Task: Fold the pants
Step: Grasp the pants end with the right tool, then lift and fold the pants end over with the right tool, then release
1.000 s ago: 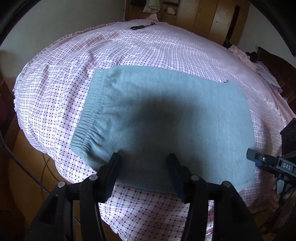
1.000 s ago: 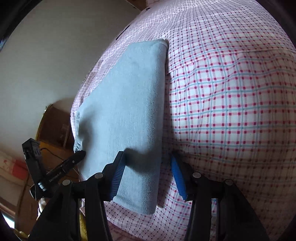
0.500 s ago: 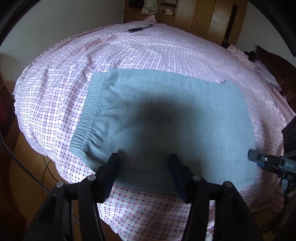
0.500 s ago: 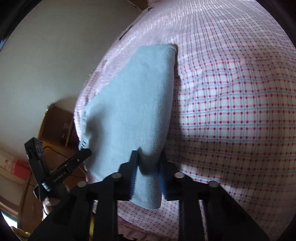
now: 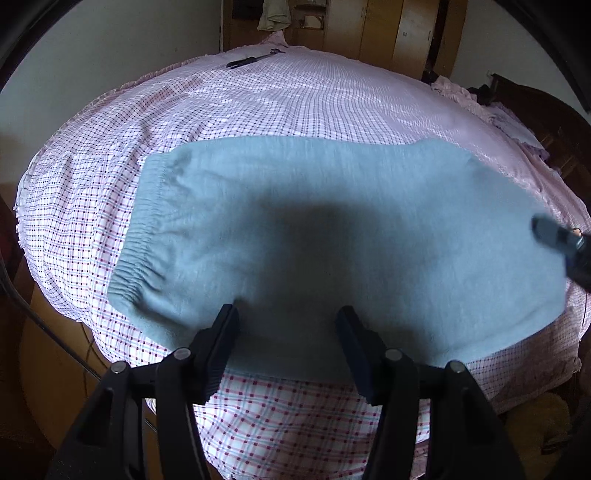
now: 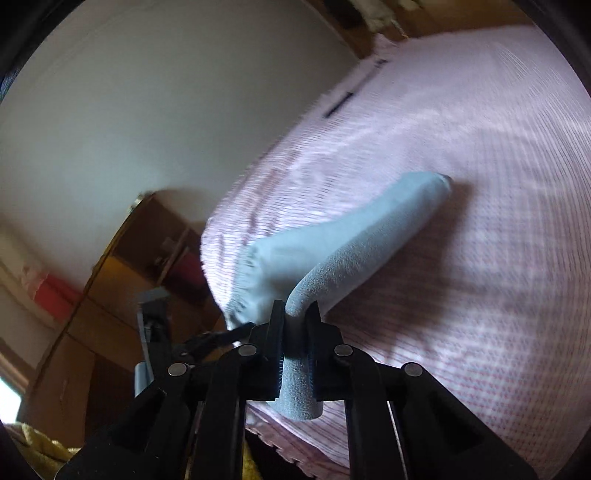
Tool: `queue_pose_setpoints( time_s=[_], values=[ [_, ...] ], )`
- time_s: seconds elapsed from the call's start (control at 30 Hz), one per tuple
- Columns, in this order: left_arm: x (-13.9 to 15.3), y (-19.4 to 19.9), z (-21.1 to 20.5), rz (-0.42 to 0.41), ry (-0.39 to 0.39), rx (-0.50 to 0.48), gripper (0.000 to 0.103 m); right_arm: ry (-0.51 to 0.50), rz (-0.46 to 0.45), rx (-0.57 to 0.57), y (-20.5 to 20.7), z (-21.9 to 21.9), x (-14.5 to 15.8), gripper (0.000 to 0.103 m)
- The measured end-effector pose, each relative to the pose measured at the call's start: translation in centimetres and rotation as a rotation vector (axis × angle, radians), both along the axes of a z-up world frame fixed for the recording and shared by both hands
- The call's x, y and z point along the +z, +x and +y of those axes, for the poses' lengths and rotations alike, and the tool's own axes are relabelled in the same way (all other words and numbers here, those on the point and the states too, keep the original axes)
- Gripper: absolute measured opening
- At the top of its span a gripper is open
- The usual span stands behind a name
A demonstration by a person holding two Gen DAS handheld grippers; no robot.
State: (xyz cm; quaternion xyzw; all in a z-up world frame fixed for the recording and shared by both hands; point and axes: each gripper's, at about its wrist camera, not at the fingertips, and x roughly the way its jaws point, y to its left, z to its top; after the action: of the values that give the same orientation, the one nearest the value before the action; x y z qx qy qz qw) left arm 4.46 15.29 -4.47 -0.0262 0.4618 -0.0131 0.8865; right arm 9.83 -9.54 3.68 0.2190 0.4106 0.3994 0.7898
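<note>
Grey-blue pants [image 5: 332, 229] lie folded lengthwise on the checked bedsheet [image 5: 295, 92], elastic waistband at the left. My left gripper [image 5: 288, 326] stands open over the near long edge of the pants, and the cloth lies flat between its fingers without being pinched. In the right wrist view my right gripper [image 6: 295, 321] is shut on the leg end of the pants [image 6: 354, 251], which rises off the sheet in a curved fold. The right gripper [image 5: 561, 240] also shows blurred at the right edge of the left wrist view. The left gripper [image 6: 218, 338] appears beside the waistband.
A dark slim object [image 5: 251, 61] lies at the far edge of the bed. Wooden wardrobes [image 5: 406, 33] stand behind it. Loose pink clothes [image 5: 461, 92] and a dark headboard [image 5: 535, 107] are at the right. A wooden cabinet [image 6: 122, 266] stands beyond the bed's edge.
The right gripper shut on the leg end of the pants and lifted it off the sheet. The left gripper stayed open over the near edge, shifting only slightly.
</note>
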Motion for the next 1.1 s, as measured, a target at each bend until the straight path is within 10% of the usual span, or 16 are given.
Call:
queue_pose_setpoints(
  time_s=[0.6, 1.1],
  values=[
    [3.8, 0.4, 6.2, -0.062, -0.047, 0.051, 0.059, -0.076, -0.217, 0.25, 0.4, 8.1, 4.5, 0.003],
    [3.7, 3.3, 13.9, -0.067, 0.004, 0.188, 0.059, 0.018, -0.157, 0.374, 2.0, 16.6, 3.3, 0.003]
  ],
)
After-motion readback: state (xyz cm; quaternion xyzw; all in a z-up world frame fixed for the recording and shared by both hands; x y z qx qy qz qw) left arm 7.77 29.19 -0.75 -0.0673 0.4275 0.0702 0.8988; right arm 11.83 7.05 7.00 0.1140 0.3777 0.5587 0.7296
